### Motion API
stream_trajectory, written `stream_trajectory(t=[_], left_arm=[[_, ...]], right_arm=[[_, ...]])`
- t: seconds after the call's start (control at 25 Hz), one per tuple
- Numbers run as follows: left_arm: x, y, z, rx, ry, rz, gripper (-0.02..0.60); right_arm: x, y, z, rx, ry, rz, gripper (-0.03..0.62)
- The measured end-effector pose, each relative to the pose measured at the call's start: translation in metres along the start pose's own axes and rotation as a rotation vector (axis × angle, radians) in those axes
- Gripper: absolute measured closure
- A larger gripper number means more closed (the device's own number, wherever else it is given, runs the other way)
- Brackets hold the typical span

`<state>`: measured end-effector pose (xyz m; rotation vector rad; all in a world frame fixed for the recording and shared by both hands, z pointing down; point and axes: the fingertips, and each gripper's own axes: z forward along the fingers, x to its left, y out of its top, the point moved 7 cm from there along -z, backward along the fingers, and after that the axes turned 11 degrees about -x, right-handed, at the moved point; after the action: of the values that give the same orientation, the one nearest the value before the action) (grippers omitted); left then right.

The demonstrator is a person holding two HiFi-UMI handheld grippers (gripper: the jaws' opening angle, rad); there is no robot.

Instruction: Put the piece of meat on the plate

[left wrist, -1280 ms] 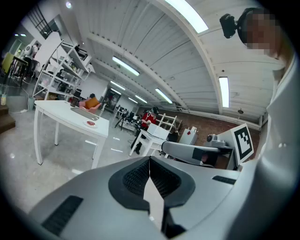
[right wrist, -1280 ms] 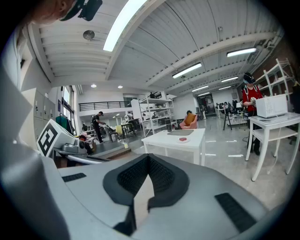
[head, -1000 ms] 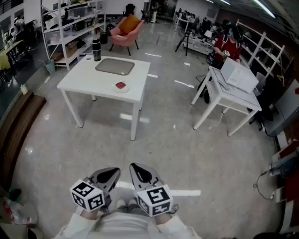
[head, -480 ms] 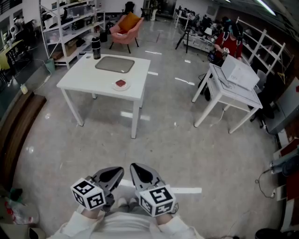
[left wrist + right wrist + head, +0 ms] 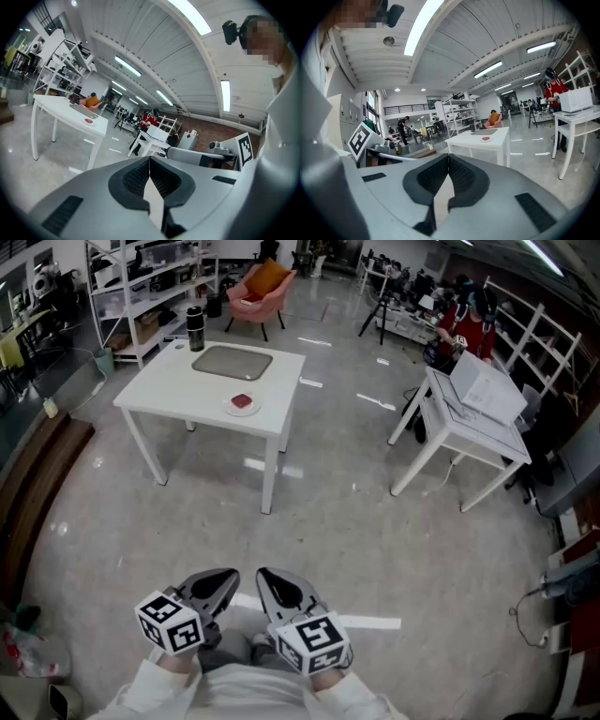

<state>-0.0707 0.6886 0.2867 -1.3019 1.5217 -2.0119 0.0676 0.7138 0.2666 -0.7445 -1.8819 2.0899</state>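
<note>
left gripper: left gripper (image 5: 214, 589) held low and close to the person's body, well apart from the table; in its own view (image 5: 149, 160) the two dark pads meet at the tips with nothing between them.
right gripper: right gripper (image 5: 281, 590) just beside the left one, also drawn in to the body; its jaws (image 5: 448, 157) are closed tip to tip and hold nothing.
piece of meat: small red piece of meat (image 5: 242, 401) lying on the plate, far across the floor from both grippers.
plate: little white plate (image 5: 231, 408) near the front edge of the white table, towards its right corner.
white table: white table (image 5: 159, 395) standing on the shiny grey floor (image 5: 356, 521).
grey tray: flat grey tray (image 5: 232, 362) behind the plate, apart from it.
dark flask: upright dark flask (image 5: 195, 329) at the table's far left corner.
beyond the table: pink armchair (image 5: 258, 298); white shelving (image 5: 141, 282) on the left.
right side of room: second white table (image 5: 469, 432), with a person in a red top (image 5: 469, 326) behind it.
floor near the feet: strip of white tape (image 5: 373, 622) just right of the right gripper.
</note>
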Motion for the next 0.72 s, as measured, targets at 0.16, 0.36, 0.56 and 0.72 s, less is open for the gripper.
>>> stream_trajectory(t=[0.16,0.36,0.56,0.72], left_arm=[[0.007,-0.014,0.001,-0.006,0.048,-0.045,0.571],[0.024,-0.015,0.01,0.01,0.055,-0.053,0.571],[0.047,-0.006,0.037,0.022,0.035,-0.067,0.571],[0.08,0.007,0.063,0.035,0.003,-0.072,0.571]], right_arm=[[-0.005,-0.017,-0.004,0.041,0.028,0.018,0.579],[-0.016,-0.022,0.007,0.061,0.001,-0.036,0.579],[-0.041,-0.022,0.037,0.061,-0.023,0.02,0.579],[-0.058,-0.02,0.081,0.072,-0.037,0.02,0.579]])
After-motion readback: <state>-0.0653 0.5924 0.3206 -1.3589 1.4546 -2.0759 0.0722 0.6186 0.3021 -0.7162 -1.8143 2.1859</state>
